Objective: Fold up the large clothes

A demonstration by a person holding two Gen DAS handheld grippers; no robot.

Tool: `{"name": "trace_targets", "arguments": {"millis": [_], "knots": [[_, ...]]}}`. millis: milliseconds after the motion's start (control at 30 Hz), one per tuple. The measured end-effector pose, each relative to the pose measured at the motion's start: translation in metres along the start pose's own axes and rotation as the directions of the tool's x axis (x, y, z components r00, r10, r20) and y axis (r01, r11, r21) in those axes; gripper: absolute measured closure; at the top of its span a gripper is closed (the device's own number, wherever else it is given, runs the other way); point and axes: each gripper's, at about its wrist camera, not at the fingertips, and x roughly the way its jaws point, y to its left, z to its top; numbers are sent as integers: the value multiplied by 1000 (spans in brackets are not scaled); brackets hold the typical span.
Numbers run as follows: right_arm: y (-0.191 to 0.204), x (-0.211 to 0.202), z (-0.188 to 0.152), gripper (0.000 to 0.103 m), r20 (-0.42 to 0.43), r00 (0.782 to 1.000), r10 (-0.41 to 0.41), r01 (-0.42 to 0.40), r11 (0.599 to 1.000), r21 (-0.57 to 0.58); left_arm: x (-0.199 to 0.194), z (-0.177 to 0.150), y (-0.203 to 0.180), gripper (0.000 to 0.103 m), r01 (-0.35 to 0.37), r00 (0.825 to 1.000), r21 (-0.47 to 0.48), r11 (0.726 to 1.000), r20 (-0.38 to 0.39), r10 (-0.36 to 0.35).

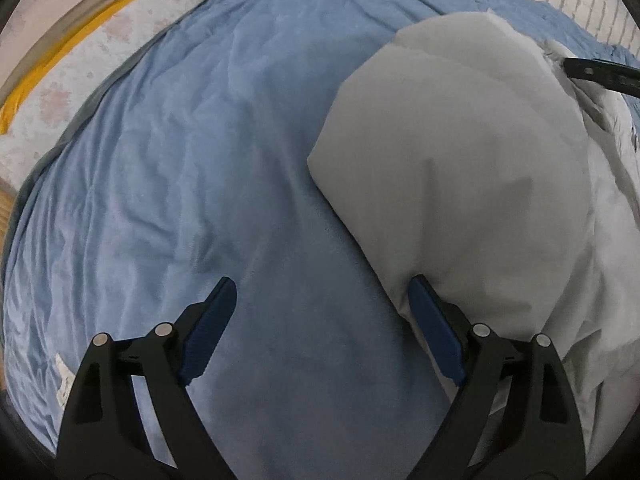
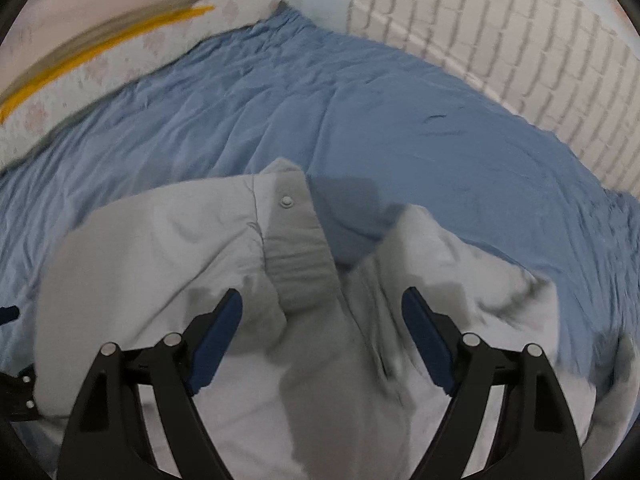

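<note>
- My left hand-held gripper [image 1: 320, 292] has its jaws spread wide with nothing between them; only blue bedspread [image 1: 168, 168] shows in the gap, and its right finger sits just against the edge of the pale grey jacket [image 1: 460, 168].
- My right hand-held gripper [image 2: 322, 300] is also spread wide, hovering over the jacket [image 2: 168, 248] with nothing clamped.
- The jacket lies partly folded on the bed; its ribbed band with a snap button [image 2: 286, 200] runs away from the right gripper.
- Farther off, the bedspread [image 2: 380, 120] reaches a white brick wall [image 2: 520, 40] and a yellow stripe [image 2: 100, 46].
</note>
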Motion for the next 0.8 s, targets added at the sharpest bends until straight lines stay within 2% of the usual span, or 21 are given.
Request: {"name": "trace_targets", "arguments": {"millis": [133,167,200,233,367,400,433,467,600,667,800], "knots": [[4,25,5,23,-48,996,77,-79,996,-39,5,3,8,15,39,999,4,999,-9,-39],[3,32,6,26,-75,991,112,-115,993,-35,5,3,10,15,50,999,2,999,-12,-50],[3,37,6,43,-96,986,140,-143,989,-33,5,4,13,15,62,998,-5,998,-17,-62],[6,44,5,44,-127,976,177,-183,983,-31,5,4,15,15,72,997,-14,997,-22,-72],[14,48,0,53,-120,981,150,-157,986,-55,-2,3,20,15,75,997,-25,997,-14,-75],[13,43,-3,66,-105,984,144,-148,988,-36,-7,1,24,15,68,998,-24,997,-10,-68],[10,36,-5,90,-87,986,143,-144,989,-13,-11,3,27,15,62,998,-25,998,-7,-62],[6,25,-7,96,-68,986,155,-154,988,18,-13,5,34,15,46,999,-29,999,-5,-46],[-5,-28,-34,98,-1,999,38,-38,999,29,-21,-2,36,16,50,999,-43,998,-8,-50],[-14,-41,-51,98,-9,1000,-5,5,1000,22,-23,-6,38,16,55,998,-34,998,-10,-55],[-45,-73,-97,98,-35,995,-98,99,994,37,-30,-10,35,16,7,1000,4,1000,3,-7]]}}
